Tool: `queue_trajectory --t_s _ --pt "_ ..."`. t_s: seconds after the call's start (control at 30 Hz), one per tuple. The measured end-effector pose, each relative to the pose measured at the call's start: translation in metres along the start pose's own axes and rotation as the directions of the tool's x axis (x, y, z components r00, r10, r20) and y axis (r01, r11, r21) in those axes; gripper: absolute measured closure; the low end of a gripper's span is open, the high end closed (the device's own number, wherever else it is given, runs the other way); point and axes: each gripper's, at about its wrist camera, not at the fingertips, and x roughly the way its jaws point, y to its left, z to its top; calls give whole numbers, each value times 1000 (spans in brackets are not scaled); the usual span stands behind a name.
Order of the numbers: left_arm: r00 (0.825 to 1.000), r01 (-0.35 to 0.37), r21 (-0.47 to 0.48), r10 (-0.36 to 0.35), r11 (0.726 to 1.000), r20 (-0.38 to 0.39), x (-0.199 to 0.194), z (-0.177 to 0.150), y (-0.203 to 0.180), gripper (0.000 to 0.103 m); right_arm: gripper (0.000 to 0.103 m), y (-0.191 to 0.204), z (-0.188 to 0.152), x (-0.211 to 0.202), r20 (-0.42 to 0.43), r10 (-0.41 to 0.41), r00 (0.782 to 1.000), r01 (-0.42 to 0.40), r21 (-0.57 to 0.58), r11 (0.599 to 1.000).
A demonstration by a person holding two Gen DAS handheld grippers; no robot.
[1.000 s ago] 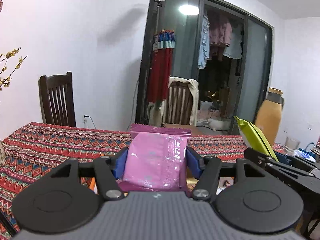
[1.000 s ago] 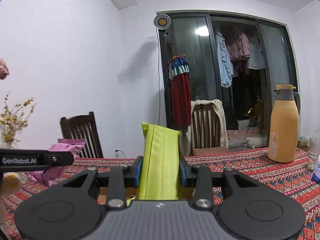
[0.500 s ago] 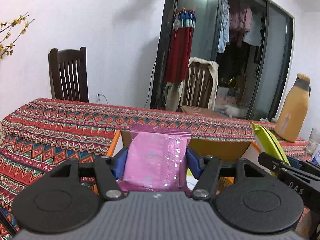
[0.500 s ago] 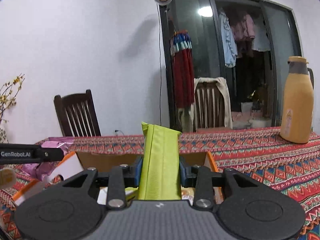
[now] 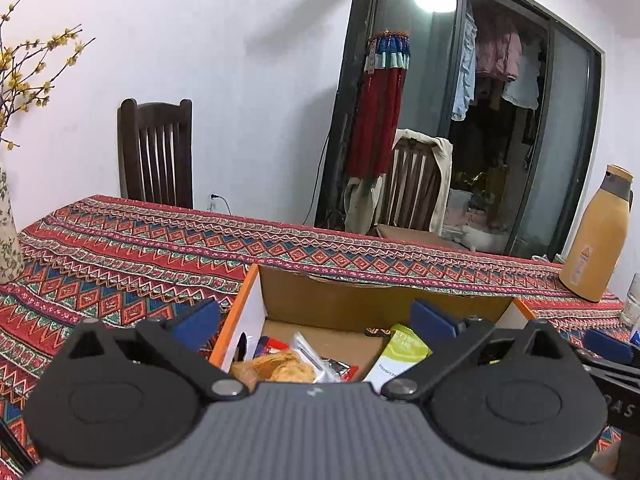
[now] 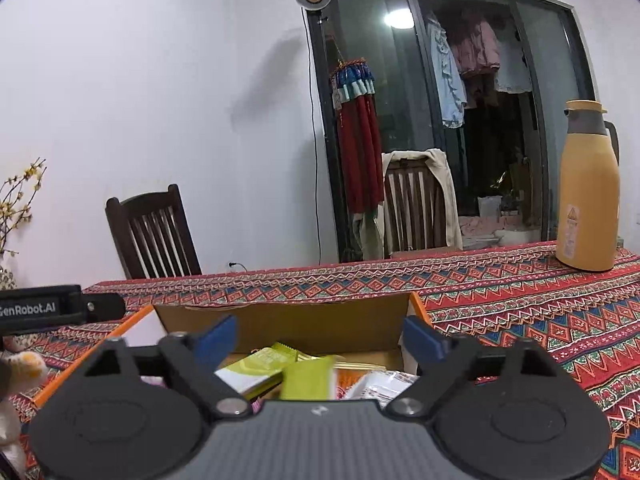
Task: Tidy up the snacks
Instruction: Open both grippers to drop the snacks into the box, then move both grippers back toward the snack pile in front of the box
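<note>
Cardboard box (image 5: 360, 300), orange-edged, sits on the patterned counter (image 5: 120, 248) and holds the snacks; both the left gripper (image 5: 316, 316) and the right gripper (image 6: 320, 336) hang over it with jaws spread wide and nothing between them. By my judgement this is the release step, and the next move calls for lifting clear of the box to seek another loose packet. A yellow-green packet (image 6: 308, 380), blurred, lies inside the box, below and between the right jaws, touching neither.

Orange-edged brown box (image 5: 384, 304); red zigzag-patterned tablecloth (image 5: 132, 264); yellow-green packet (image 6: 308, 380).
</note>
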Motion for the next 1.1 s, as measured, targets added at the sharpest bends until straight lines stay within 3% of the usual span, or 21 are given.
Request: queue_trajectory --t_s 0.43,0.57,0.77,1.1 --pt "1000 -9 -11 9 1000 7 -6 3 -1 0 0 -1 -3 -2 13 -17 1000 17 2 1000" --pt "1000 -25 -1 25 1000 19 -19 11 -6 0 0 2 2 -10 39 -22 999 22 -3 1000" --pt "999 8 19 -9 1000 41 -50 16 -7 0 0 8 12 -35 52 -16 999 17 -21 1000" --pt "999 20 86 -23 996 30 -90 -6 8 0 0 6 -7 -79 5 0 1000 1 -81 997"
